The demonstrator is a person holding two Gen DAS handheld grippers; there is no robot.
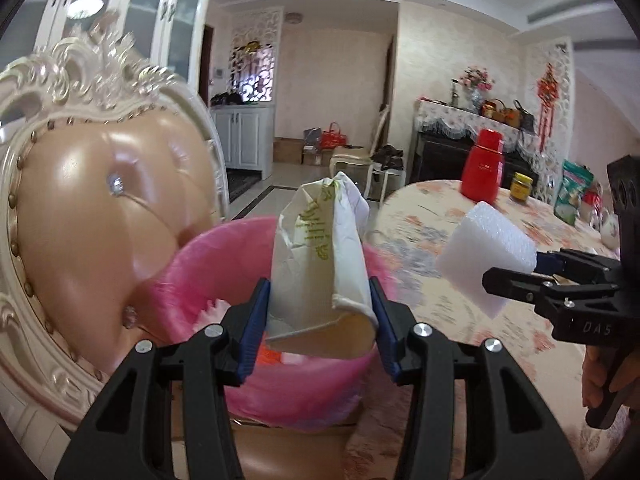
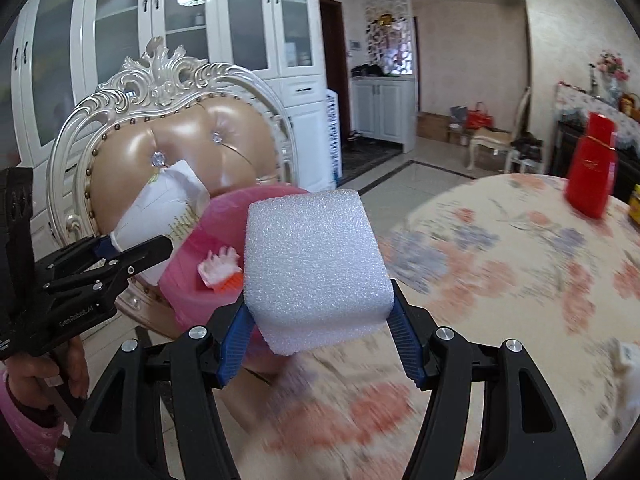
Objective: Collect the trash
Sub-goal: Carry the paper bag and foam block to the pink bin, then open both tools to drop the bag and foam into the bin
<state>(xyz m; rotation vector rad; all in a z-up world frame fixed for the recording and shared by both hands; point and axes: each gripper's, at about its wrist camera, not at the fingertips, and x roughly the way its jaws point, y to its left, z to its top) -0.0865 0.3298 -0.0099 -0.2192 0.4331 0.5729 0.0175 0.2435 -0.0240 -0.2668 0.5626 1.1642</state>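
Trash rides toward the pink plastic-lined bin (image 1: 304,384) for dropping. Above it, the left gripper (image 1: 320,320) clamps a crumpled white paper cup (image 1: 320,264). Just beside the bin, the right gripper (image 2: 320,320) pinches a white foam block (image 2: 314,264).

- The left gripper (image 1: 320,312) points forward and a little downward, its blue-padded fingers (image 1: 251,332) pressed on both sides of a crumpled paper cup (image 1: 320,260).
- The right gripper (image 2: 320,316) tilts likewise, its fingers (image 2: 236,344) clamped on a white foam block (image 2: 316,264).
- A hand (image 2: 44,376) grips the left gripper's handle, behind its fingers.
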